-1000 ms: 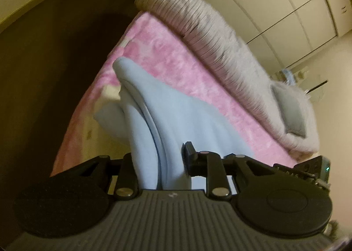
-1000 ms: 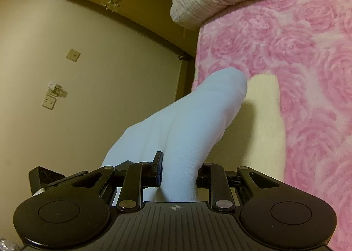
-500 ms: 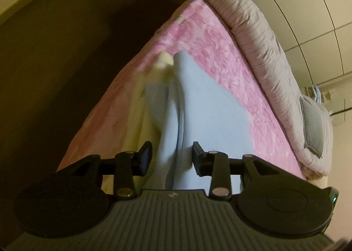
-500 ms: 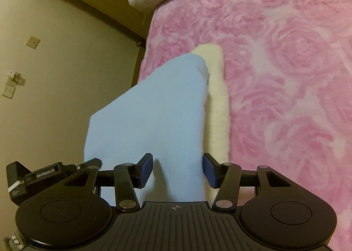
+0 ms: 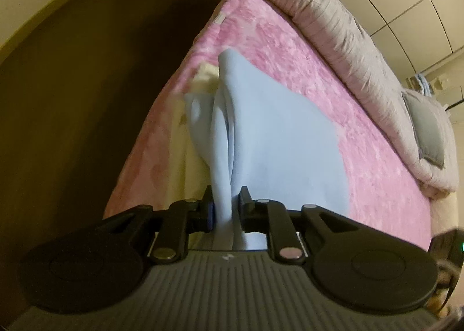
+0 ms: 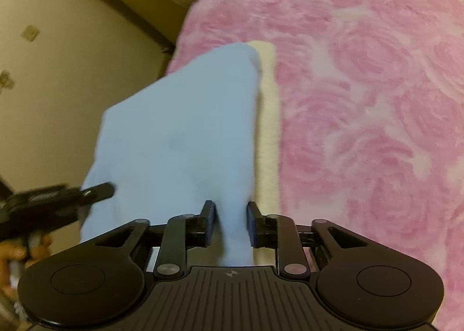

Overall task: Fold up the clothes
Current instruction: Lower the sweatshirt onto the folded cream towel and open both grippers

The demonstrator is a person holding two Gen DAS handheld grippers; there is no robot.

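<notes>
Light-blue garment (image 5: 278,134) held up over the pink rose-print blanket (image 5: 362,134), bunched into folds and pinched between the fingers of the left gripper (image 5: 226,209), far end trailing down onto a cream cloth (image 5: 203,78) at the bed edge. Same deal on the right gripper (image 6: 230,219): fingers not fully together, a narrow strip of blue fabric squeezed between them, rest of the garment hanging off to the left. Also spotted: grey ribbed quilt (image 5: 348,29) along the far side, grey pillow (image 5: 426,136) on it, left-hand tool (image 6: 52,203) poking in from the right-wrist view's edge.
</notes>
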